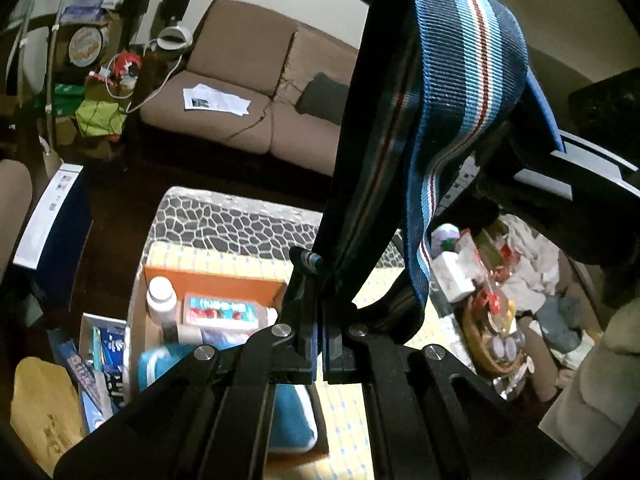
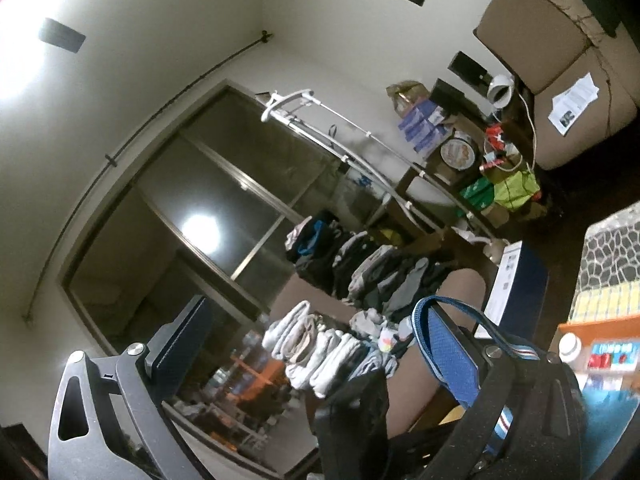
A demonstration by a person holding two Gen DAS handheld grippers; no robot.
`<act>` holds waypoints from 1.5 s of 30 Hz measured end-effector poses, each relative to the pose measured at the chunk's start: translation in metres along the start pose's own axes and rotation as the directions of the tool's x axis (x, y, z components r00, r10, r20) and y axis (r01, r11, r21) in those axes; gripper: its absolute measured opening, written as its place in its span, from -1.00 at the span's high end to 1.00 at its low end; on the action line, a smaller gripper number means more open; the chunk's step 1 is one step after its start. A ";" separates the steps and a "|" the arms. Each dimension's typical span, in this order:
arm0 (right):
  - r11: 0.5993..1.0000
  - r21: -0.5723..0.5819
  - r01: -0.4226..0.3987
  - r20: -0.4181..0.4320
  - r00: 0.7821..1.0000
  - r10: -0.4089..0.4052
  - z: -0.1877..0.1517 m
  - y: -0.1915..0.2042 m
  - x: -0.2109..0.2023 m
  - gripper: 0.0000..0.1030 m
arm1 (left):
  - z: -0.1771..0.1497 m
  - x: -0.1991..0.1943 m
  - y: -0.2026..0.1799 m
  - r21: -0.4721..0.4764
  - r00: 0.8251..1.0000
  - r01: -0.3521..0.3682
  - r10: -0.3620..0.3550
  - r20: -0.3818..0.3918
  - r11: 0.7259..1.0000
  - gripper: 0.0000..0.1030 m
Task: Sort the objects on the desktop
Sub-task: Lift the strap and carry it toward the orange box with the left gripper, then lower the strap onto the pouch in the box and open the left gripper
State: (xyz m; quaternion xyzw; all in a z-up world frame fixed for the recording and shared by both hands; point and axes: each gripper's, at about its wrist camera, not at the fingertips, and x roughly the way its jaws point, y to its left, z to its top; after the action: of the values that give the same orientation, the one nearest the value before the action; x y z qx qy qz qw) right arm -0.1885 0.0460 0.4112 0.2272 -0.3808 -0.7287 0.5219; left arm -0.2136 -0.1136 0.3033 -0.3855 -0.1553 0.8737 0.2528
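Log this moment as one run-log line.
phase: carrying | left gripper: jaws shut on striped strap | right gripper: jaws open, strap looped over one finger | below: orange box on table

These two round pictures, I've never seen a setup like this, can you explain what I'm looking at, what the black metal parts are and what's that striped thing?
There is no robot here: a person carries a two-finger claw in each hand, and a fisheye camera on each looks along its fingers, which bends the room round.

In the left wrist view, the left claw is shut on a blue striped webbing strap that loops upward. Below lies a table with a yellow patterned cloth, an orange box holding a white pill bottle, and a brown sofa behind.

In the right wrist view, the right claw stands open, with the strap draped over one finger.
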 end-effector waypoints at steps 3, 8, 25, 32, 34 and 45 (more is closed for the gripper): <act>1.000 -0.010 -0.009 -0.012 1.000 0.009 0.013 -0.005 0.009 -1.00 | 0.016 0.004 0.005 0.001 1.000 -0.006 0.006 0.010 1.000 0.98; 0.999 -0.024 -0.023 -0.005 1.000 0.023 0.025 -0.018 0.012 -1.00 | 0.026 0.018 0.016 0.002 1.000 -0.028 0.028 0.010 1.000 0.98; 0.980 0.108 0.165 -0.014 0.986 -0.164 -0.005 -0.145 -0.043 -1.00 | -0.049 0.145 0.046 -0.122 0.983 -0.027 0.005 -0.182 0.992 0.98; 0.972 0.120 0.201 -0.085 0.978 -0.192 -0.023 -0.177 -0.023 -1.00 | -0.074 0.166 0.083 -0.176 0.968 -0.064 0.018 -0.252 0.982 0.97; 0.972 0.134 0.195 -0.108 0.978 -0.181 -0.034 -0.186 -0.011 -1.00 | -0.082 0.164 0.098 -0.190 0.963 -0.085 0.032 -0.266 0.978 0.97; 0.944 0.233 0.233 -0.209 0.960 -0.186 -0.100 -0.231 0.040 -1.00 | -0.114 0.098 0.149 -0.260 0.967 -0.084 0.015 -0.256 0.962 0.59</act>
State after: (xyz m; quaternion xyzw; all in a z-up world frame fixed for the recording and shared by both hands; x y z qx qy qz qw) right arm -0.2655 0.0154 0.1700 0.3983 -0.3951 -0.7008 0.4406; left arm -0.2327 -0.1727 0.1008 -0.5276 -0.2292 0.7947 0.1936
